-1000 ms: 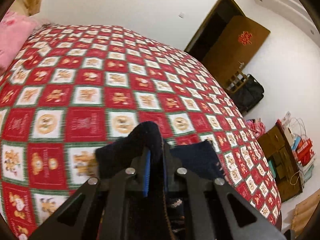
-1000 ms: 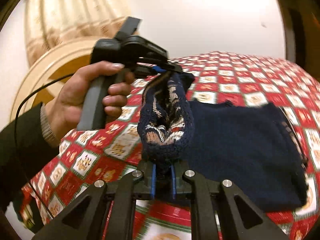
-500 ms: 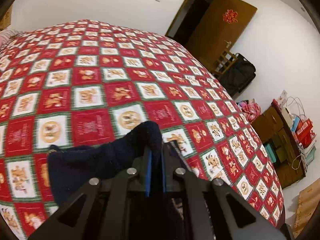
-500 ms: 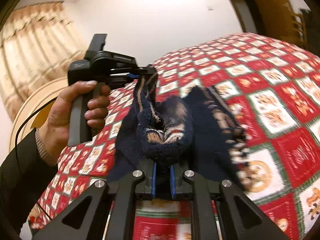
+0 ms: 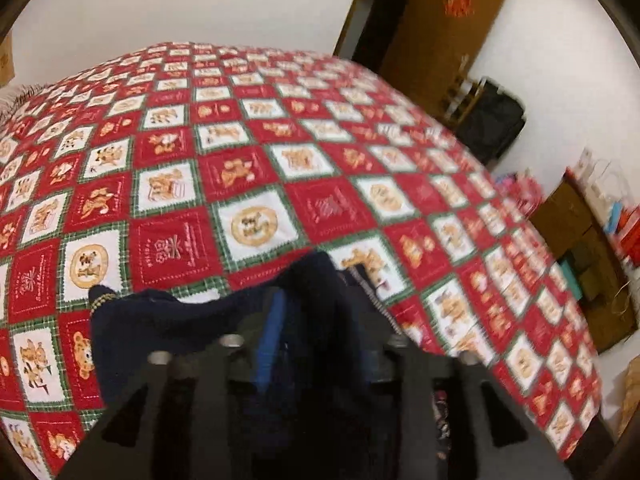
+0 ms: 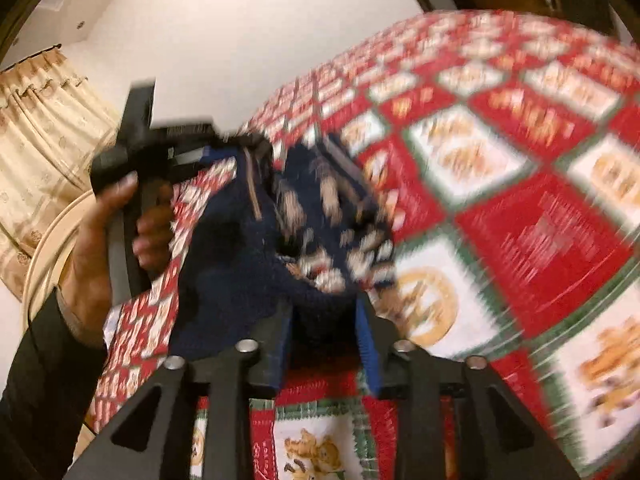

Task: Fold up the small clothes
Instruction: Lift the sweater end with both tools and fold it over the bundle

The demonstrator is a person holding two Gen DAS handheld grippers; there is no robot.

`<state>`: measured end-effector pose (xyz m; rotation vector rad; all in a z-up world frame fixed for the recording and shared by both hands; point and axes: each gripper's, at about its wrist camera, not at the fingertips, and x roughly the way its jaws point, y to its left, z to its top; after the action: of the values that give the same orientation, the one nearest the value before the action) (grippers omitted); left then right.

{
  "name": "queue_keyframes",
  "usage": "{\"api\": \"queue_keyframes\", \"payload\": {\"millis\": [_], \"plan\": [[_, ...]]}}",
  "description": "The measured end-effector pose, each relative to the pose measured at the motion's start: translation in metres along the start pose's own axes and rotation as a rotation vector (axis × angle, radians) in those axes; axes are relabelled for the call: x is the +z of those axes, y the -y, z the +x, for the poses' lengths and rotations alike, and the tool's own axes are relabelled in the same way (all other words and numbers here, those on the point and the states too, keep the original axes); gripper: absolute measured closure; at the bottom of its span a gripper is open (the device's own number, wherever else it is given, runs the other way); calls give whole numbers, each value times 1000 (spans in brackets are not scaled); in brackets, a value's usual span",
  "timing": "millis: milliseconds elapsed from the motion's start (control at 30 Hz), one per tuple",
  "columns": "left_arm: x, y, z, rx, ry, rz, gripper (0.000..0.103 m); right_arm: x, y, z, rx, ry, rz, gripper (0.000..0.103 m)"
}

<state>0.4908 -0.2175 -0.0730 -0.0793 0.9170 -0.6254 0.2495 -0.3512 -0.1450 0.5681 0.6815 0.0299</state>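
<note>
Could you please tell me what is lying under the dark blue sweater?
The sweater lies on the red and white quilt, which shows all around it. Anything else beneath the sweater is covered.

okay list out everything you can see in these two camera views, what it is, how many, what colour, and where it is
knitted garment: one, navy with a pale pattern, bunched on the bedspread at both grippers
bedspread: one, red, white and green checks, covers the bed
door: one, brown, far right wall
black bag: one, on the floor by the door
wooden cabinet: one, brown with cluttered items on top, right of the bed
curtain: one, cream, left wall
left gripper: one, black with blue pads, jaws just opened, garment between them
right gripper: one, black with blue pads, jaws just opened, garment between them
left hand: one, dark sleeve, holding the left gripper's handle
</note>
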Motion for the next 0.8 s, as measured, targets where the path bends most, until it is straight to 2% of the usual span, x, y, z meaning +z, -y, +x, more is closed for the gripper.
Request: {"api": "queue_keyframes", "payload": {"millis": [67,167,233,300,333,467,533,667,700,733,767,800], "plan": [[1,-3,-9,-5,37,-8,30,18,-6,-17,-81,74,-48,67],[-4,-6,-26,-49,71,-11,28,43,-4,-22,-84,105,-42,53],[-13,-12,-31,-32,76,-20,28,63,-4,-14,13,100,-33,50],[-32,-24,-35,-13,68,-39,27,82,-8,5,122,35,-55,50],[-42,-28,-36,18,59,-33,25,91,-12,20,145,-10,-80,50],[-81,-51,-47,100,76,-36,25,107,-30,79,150,-160,-183,50],[-98,-67,-51,94,76,-95,25,113,-35,107,126,-196,-198,50],[-123,-86,-50,71,55,-171,25,115,-41,146,204,-272,-160,50],[-128,-86,-48,68,50,-181,25,111,-44,155,196,-303,-160,50],[-131,-85,-47,62,51,-188,24,106,-47,164,173,-329,-167,59],[-133,-84,-46,59,52,-191,22,104,-48,169,160,-338,-175,87],[-135,-80,-45,68,55,-189,21,102,-51,171,160,-341,-183,87]]}}
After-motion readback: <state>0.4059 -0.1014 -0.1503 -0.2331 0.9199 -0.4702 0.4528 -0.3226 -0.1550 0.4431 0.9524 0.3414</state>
